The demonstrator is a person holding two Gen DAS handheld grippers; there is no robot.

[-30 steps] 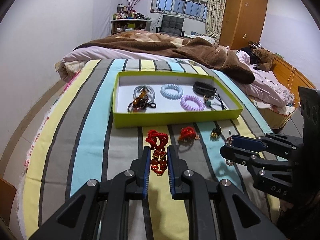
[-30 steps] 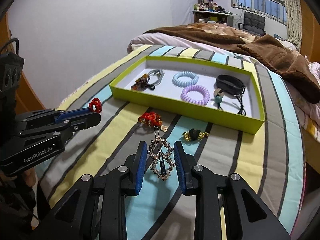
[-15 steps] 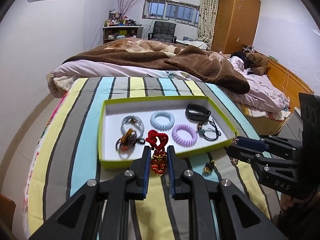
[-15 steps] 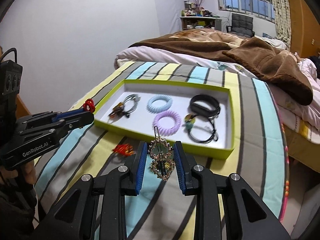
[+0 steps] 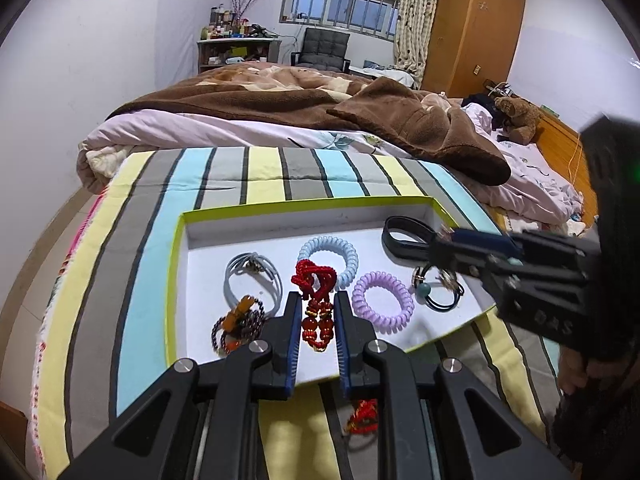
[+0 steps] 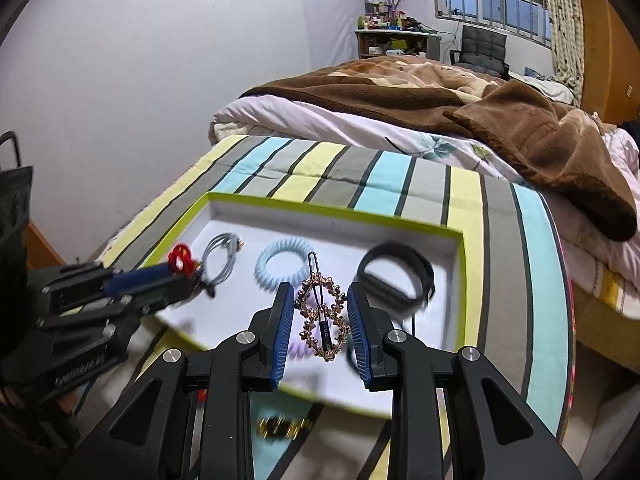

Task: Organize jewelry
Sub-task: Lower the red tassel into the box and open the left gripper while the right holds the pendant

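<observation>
My left gripper (image 5: pixel 317 306) is shut on a red bead bracelet with a red cord (image 5: pixel 316 304) and holds it above the near part of the lime-rimmed white tray (image 5: pixel 176 280). My right gripper (image 6: pixel 319 302) is shut on a gold hair clip (image 6: pixel 322 312) and holds it above the tray's (image 6: pixel 460 272) near right part. In the tray lie a grey hair tie (image 5: pixel 244 276), a blue coil tie (image 5: pixel 344 252), a purple coil tie (image 5: pixel 382 302), a black band (image 5: pixel 400 236) and a brown bead bracelet (image 5: pixel 236 324).
The tray rests on a striped cloth (image 5: pixel 132 280). A red knot ornament (image 5: pixel 362 416) and a gold-and-black piece (image 6: pixel 280 426) lie on the cloth in front of the tray. A brown blanket (image 5: pixel 320 108) covers the bed beyond. A wall runs along the left.
Both grippers have lifted their pieces off the cloth and moved forward, from in front of the tray to above its inside.
</observation>
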